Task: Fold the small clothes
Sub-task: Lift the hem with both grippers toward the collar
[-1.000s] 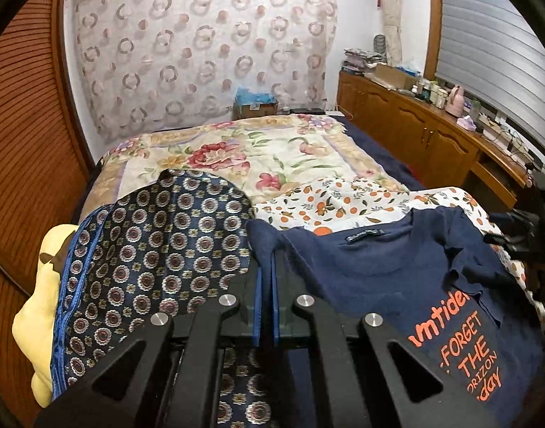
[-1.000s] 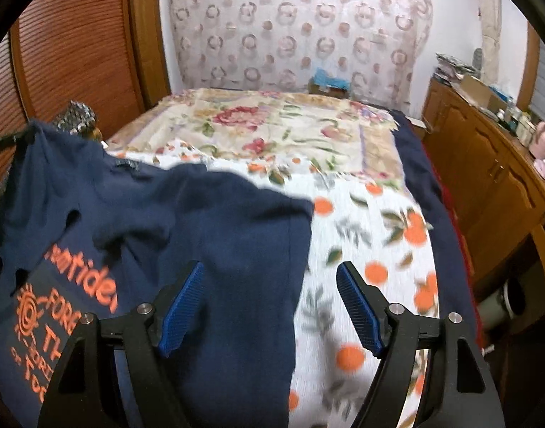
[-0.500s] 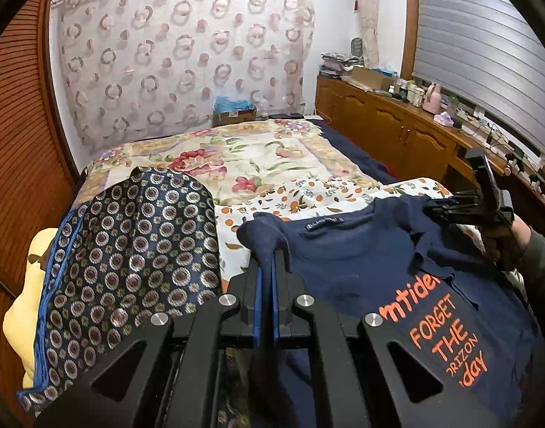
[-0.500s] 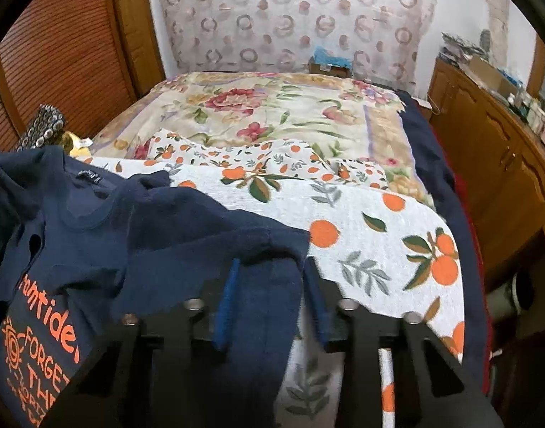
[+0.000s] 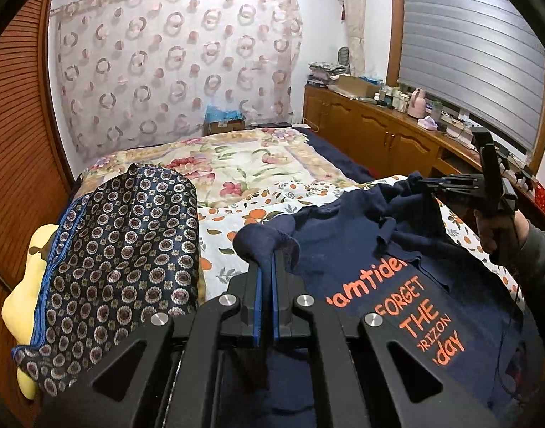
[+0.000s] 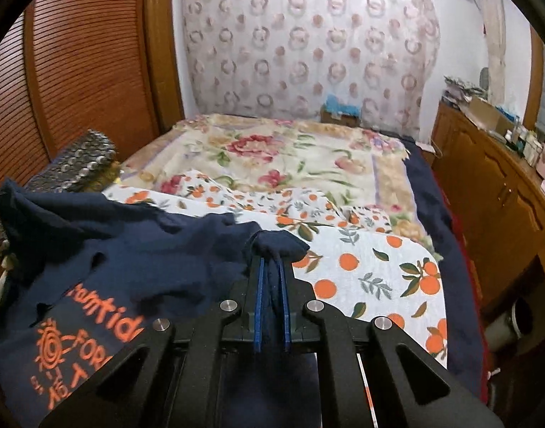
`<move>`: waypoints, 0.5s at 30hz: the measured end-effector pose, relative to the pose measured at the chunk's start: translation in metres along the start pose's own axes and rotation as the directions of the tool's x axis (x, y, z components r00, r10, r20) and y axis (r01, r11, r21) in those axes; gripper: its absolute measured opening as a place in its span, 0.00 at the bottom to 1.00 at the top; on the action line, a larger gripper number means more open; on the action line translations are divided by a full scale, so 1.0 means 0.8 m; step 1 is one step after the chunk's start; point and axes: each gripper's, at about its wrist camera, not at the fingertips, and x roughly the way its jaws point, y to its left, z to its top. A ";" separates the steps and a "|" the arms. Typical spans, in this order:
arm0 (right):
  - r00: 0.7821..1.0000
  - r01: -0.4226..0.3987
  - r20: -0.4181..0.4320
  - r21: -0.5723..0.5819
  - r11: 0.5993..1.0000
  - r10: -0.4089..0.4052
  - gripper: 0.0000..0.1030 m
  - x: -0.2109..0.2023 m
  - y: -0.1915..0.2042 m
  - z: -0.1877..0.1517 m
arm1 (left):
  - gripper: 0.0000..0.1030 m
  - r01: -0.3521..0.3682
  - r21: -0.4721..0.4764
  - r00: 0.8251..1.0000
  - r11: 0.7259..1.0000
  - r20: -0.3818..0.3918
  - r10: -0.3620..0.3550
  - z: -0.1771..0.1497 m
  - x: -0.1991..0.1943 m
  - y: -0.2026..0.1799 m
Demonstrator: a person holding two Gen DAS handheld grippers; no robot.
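Observation:
A navy T-shirt [image 5: 361, 249] with orange lettering hangs spread between both grippers above the bed. My left gripper [image 5: 267, 255] is shut on a bunched corner of the shirt near the collar side. In the right wrist view my right gripper [image 6: 270, 258] is closing its jaws, and its blue pads [image 6: 260, 285] press on a fold of the same T-shirt [image 6: 129, 246]. From the left wrist camera, the right gripper [image 5: 420, 182] shows at the right with the shirt's far edge in it, held by a person's hand [image 5: 497, 228].
A white sheet with orange fruit print [image 6: 361, 271] lies under the shirt, on a floral blanket [image 5: 236, 164]. A navy patterned cloth [image 5: 129, 242] and a yellow item [image 5: 26, 278] lie left. Wooden cabinets [image 5: 379, 135] line the right; a slatted wooden door [image 6: 76, 71] stands left.
The right gripper's jaws went from wide apart to closed on the shirt's edge. The left gripper moved with its corner, and the shirt now hangs stretched between the two.

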 end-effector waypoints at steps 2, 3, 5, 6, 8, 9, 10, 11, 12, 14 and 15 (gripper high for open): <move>1.000 -0.008 0.003 -0.011 1.000 0.008 0.08 -0.010 0.004 -0.008 | 0.05 -0.002 0.002 1.000 1.000 0.003 0.002 -0.001 -0.003 -0.004; 1.000 -0.010 0.005 -0.014 1.000 0.010 0.08 -0.013 0.006 -0.010 | 0.05 -0.004 0.005 1.000 1.000 0.008 0.004 -0.002 -0.007 -0.007; 1.000 -0.014 0.008 -0.016 1.000 0.014 0.08 -0.020 0.007 -0.014 | 0.05 -0.012 0.011 1.000 1.000 0.012 0.012 -0.004 -0.011 -0.012; 1.000 -0.015 0.009 -0.016 1.000 0.015 0.08 -0.023 0.007 -0.016 | 0.05 -0.016 0.016 1.000 1.000 0.014 0.016 -0.004 -0.013 -0.014; 1.000 -0.020 0.015 -0.012 1.000 0.020 0.08 -0.029 0.005 -0.020 | 0.05 -0.035 0.022 0.999 0.999 0.013 0.034 -0.009 -0.016 -0.019; 1.000 -0.022 0.019 -0.012 1.000 0.023 0.08 -0.033 0.005 -0.023 | 0.05 -0.041 0.024 0.999 0.999 0.009 0.041 -0.012 -0.017 -0.021; 0.999 -0.028 0.025 -0.015 0.999 0.028 0.08 -0.038 0.005 -0.026 | 0.05 -0.043 0.028 0.999 0.999 0.002 0.043 -0.015 -0.018 -0.023; 0.999 -0.032 0.029 -0.018 0.999 0.033 0.08 -0.040 0.005 -0.027 | 0.05 -0.041 0.030 0.999 0.999 -0.001 0.041 -0.018 -0.019 -0.025; 0.999 -0.034 0.031 -0.020 0.999 0.035 0.08 -0.043 0.006 -0.030 | 0.05 -0.039 0.030 0.999 0.999 -0.002 0.039 -0.021 -0.020 -0.026; 0.999 -0.040 0.034 -0.022 0.999 0.040 0.08 -0.046 0.009 -0.032 | 0.05 -0.032 0.028 1.000 0.999 0.001 0.032 -0.027 -0.025 -0.028; 0.998 -0.040 0.039 -0.021 0.999 0.041 0.08 -0.051 0.012 -0.036 | 0.05 -0.028 0.024 1.000 0.999 0.004 0.028 -0.030 -0.029 -0.028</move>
